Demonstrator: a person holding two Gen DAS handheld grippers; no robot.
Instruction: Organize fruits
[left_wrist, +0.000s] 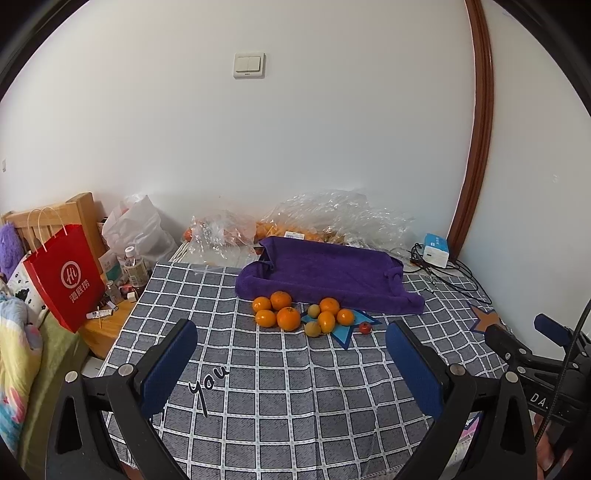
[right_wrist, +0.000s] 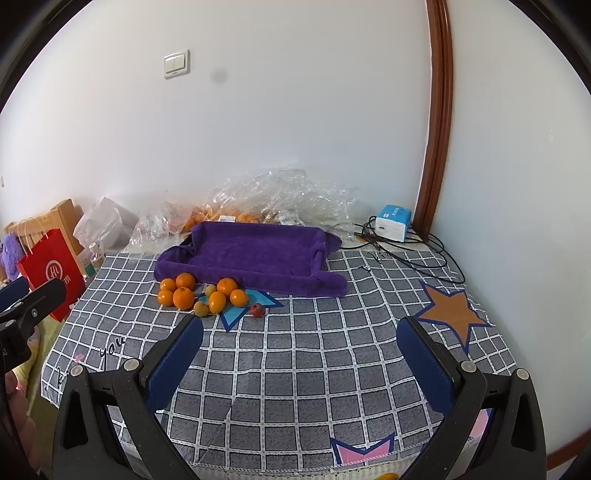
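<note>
Several oranges (left_wrist: 288, 318) (right_wrist: 183, 297) lie in a cluster on the grey checked tablecloth (left_wrist: 280, 387) (right_wrist: 295, 369), mixed with two small yellow-green fruits (left_wrist: 313, 328) (right_wrist: 201, 308). One small red fruit (left_wrist: 365, 327) (right_wrist: 257, 309) sits just right of the cluster. Behind them is a tray draped in a purple towel (left_wrist: 325, 273) (right_wrist: 255, 254), with nothing in it. My left gripper (left_wrist: 291, 354) is open, well short of the fruit. My right gripper (right_wrist: 300, 352) is open too, over bare cloth right of the fruit.
Crumpled clear plastic bags (left_wrist: 332, 218) (right_wrist: 273, 199) holding more oranges lie against the wall. A white-blue box (left_wrist: 436, 250) (right_wrist: 393, 218) and black cables (right_wrist: 406, 254) sit at the back right. A red paper bag (left_wrist: 64, 280) and bottles stand off the table's left edge.
</note>
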